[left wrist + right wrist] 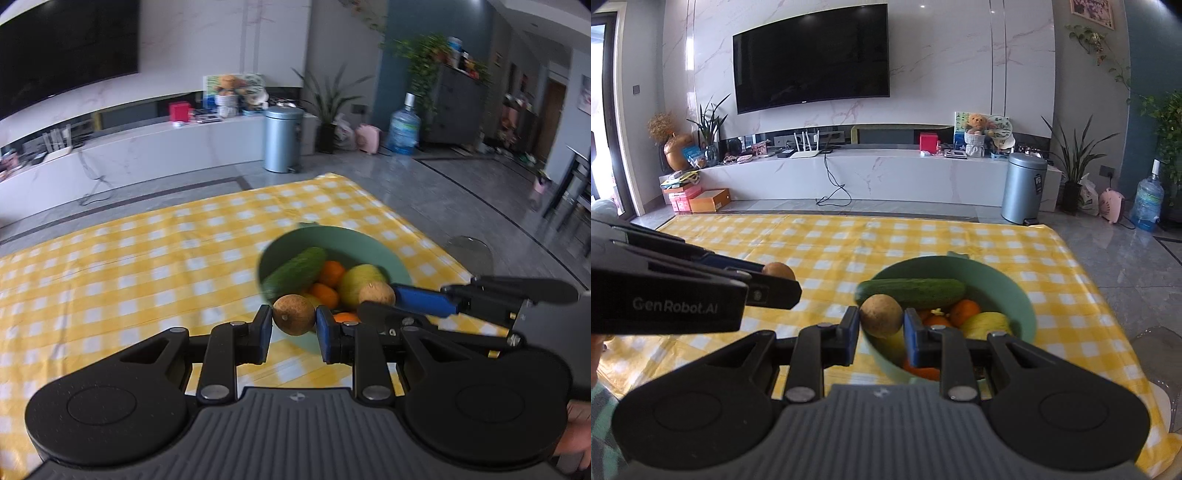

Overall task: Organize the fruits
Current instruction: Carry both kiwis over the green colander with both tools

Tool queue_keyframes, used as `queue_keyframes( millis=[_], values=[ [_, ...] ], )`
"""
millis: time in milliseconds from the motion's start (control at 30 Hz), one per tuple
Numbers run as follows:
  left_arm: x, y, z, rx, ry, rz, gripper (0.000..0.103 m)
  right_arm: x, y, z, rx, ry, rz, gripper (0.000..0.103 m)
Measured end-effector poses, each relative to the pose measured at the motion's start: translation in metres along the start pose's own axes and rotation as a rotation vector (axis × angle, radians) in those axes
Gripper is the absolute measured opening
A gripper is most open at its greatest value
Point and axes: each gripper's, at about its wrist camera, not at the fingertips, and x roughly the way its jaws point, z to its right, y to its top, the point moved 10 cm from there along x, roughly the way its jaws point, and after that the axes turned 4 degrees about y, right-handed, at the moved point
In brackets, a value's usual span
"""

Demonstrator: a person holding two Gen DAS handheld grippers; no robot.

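At the lower centre of the left wrist view, a brown fruit (294,314) sits squarely between the blue pads (326,334) of the left gripper (293,330), which press on its two sides; the jaws are closed on it and it hangs clear of the cloth. In the right wrist view a second brown fruit (881,316) sits the same way at lower centre, pinched between the blue pads (911,338) of the right gripper (880,334), jaws closed on it.

Just behind each held fruit lies the green bowl (384,254), right of centre in the left view and centre right (1015,291) in the right view. In it rest a cucumber (911,292) across the far side, oranges (964,312) and a yellow-green fruit (363,282).

The right gripper also shows at the right edge of the left view (382,297), its fruit (376,293) over the bowl's near rim. The left gripper enters the right view from the left edge (775,275), its fruit (778,271) above the cloth, left of the bowl.

The bowl stands on a yellow checked cloth (831,251). Beyond it, at the top of the right view, are a grey bin (1023,188), a white bench (886,173) and a dark screen (810,55).
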Motion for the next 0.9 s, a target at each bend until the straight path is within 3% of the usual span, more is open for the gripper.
queue_keyframes(
  millis=[400, 700, 900],
  values=[
    [0.065, 0.007, 0.046, 0.150, -0.127, -0.075, 0.028, 0.021, 0.005, 0.074, 0.015, 0.082, -0.087, 0.022],
    [0.119, -0.001, 0.066, 0.284, -0.151, -0.184, 0.028, 0.064, -0.014, 0.105, -0.058, 0.160, -0.267, 0.022],
    [0.145, -0.003, 0.067, 0.313, -0.189, -0.264, 0.028, 0.084, -0.022, 0.106, -0.105, 0.219, -0.405, 0.022]
  ],
)
